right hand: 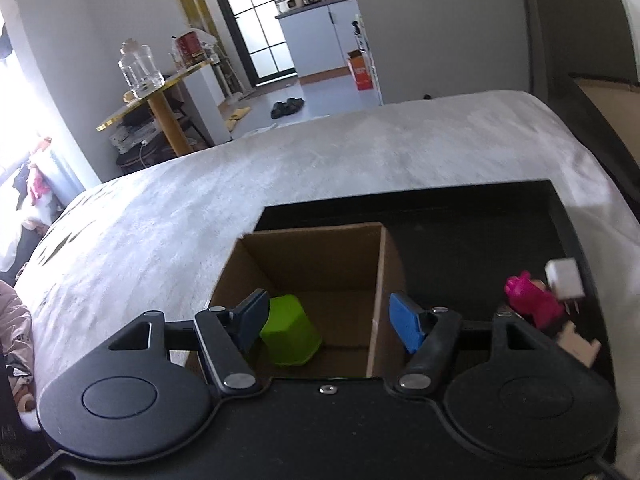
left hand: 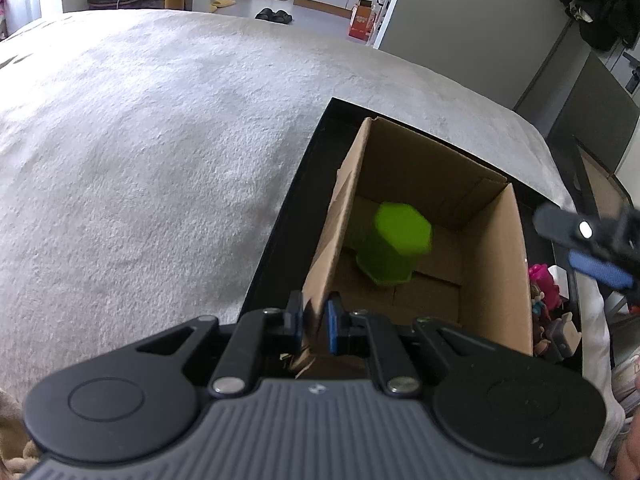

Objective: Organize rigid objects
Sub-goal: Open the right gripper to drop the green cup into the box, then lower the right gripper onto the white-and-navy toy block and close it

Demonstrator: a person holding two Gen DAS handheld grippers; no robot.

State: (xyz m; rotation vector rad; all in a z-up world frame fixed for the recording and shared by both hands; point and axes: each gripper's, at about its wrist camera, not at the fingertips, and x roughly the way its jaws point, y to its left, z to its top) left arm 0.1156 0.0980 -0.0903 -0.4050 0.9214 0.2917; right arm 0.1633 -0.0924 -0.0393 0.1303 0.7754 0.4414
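- Open brown cardboard box (left hand: 492, 256) sits in a shallow black tray (left hand: 280, 216); tray rests on a bed w/ a pale grey fuzzy blanket (left hand: 160, 140).
- Lime-green plastic cup w/ faceted sides (left hand: 394, 246) lies inside the box, upside down, base up, near the box's left wall; looks motion-blurred in left wrist view.
- Left gripper (left hand: 314, 322): jaws narrow, blue pads pinching the near-left cardboard wall of the box at its top edge, one pad each side of the wall.
- Right gripper (right hand: 334, 320): jaws about half wide, nothing between the pads; it hangs above the box opening. Green cup shows just below/beside its left finger; can't tell if touching. Its right finger (right hand: 408, 326) sits past the box's right wall.
- In left wrist view, right gripper's fingertips show at the far right, over the tray's right part.
- Right of the box, in the tray: pink-haired small doll (right hand: 530, 300), white square plug adapter (right hand: 564, 284), beige block-shaped piece (right hand: 578, 342), all close together.
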